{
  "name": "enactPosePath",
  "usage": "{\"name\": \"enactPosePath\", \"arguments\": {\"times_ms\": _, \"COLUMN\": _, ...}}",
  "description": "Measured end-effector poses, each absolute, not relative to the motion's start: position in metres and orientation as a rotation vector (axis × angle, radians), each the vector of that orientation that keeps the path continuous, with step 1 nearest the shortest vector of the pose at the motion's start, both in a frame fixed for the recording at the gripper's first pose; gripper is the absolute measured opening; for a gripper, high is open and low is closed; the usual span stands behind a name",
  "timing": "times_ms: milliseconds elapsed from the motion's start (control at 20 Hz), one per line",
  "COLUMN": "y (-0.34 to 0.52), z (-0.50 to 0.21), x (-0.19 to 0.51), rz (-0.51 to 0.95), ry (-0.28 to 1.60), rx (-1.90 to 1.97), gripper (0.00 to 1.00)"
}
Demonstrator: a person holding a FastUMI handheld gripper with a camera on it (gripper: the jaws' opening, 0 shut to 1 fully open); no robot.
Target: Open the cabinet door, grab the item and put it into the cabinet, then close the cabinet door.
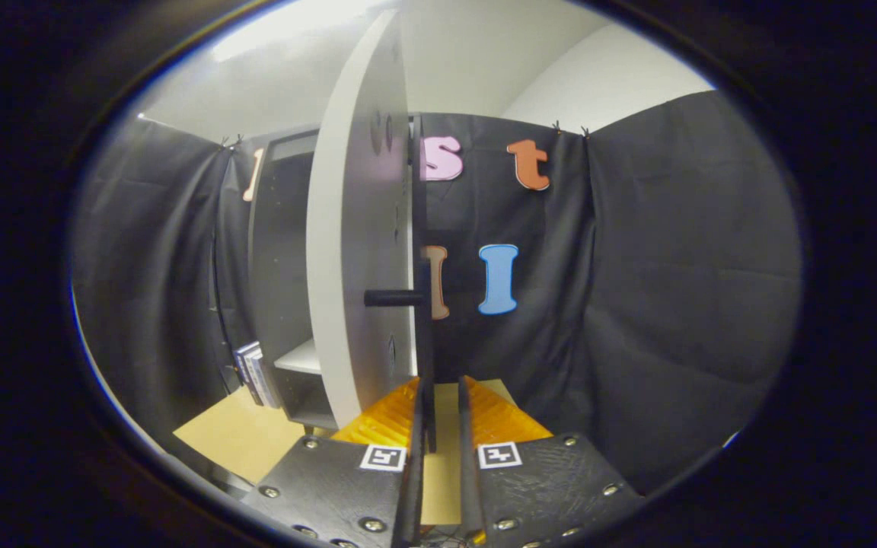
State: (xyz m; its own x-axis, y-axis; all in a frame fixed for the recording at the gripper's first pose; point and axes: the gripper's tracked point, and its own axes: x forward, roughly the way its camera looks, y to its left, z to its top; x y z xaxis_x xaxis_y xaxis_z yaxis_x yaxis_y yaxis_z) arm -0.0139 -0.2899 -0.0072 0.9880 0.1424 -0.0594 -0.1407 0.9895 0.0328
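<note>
We see our gripper with ribbed fingers nearly together, the thin dark edge of the flat white cabinet door between them; whether both press on it we cannot tell. A short black cylindrical knob juts from the door. Beyond stands the open dark cabinet on a smooth pale tabletop, striped flat items leaning beside it.

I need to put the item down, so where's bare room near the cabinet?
The cabinet door stands open, its edge between the gripper fingers. Free: the white shelf inside the cabinet, and the table before it. Crowded: the books leaning beside the cabinet base.
</note>
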Motion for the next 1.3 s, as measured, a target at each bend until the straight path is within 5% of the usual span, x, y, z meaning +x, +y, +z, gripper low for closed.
{"name": "enactPosePath", "arguments": {"times_ms": 600, "y": -0.205, "z": -0.019, "x": -0.092, "rz": 0.09, "ry": 0.082, "rx": 0.032, "gripper": 0.2}}
{"name": "enactPosePath", "arguments": {"times_ms": 850, "y": -0.121, "z": -0.045, "x": -0.069, "rz": 0.185, "ry": 0.061, "rx": 0.11, "gripper": 0.43}}
{"name": "enactPosePath", "arguments": {"times_ms": 1300, "y": -0.039, "z": -0.191, "x": 0.001, "rz": 0.186, "ry": 0.291, "rx": 0.252, "gripper": 0.87}}
